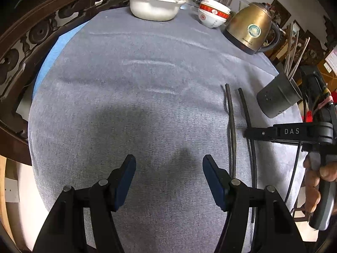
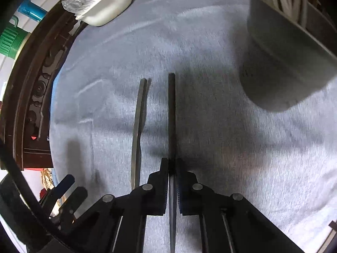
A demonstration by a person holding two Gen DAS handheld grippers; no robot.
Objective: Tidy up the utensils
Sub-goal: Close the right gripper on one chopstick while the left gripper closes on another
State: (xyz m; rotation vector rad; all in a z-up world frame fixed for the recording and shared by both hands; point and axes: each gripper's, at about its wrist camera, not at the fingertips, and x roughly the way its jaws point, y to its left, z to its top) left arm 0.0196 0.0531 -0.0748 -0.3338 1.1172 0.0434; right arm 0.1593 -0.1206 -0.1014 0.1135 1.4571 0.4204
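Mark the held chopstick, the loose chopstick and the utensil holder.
held chopstick (image 2: 171, 116), right wrist view, mid shaft
loose chopstick (image 2: 139, 122), right wrist view, mid shaft
utensil holder (image 1: 276, 99), left wrist view, side wall

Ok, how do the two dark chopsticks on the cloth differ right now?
The right chopstick is clamped between the closed fingers of the right gripper; the left chopstick lies free on the grey cloth, untouched. In the right wrist view the gripped one looks straight, the loose one slightly bowed. Both are dark, slim and roughly parallel, pointing the same way, near the grey holder.
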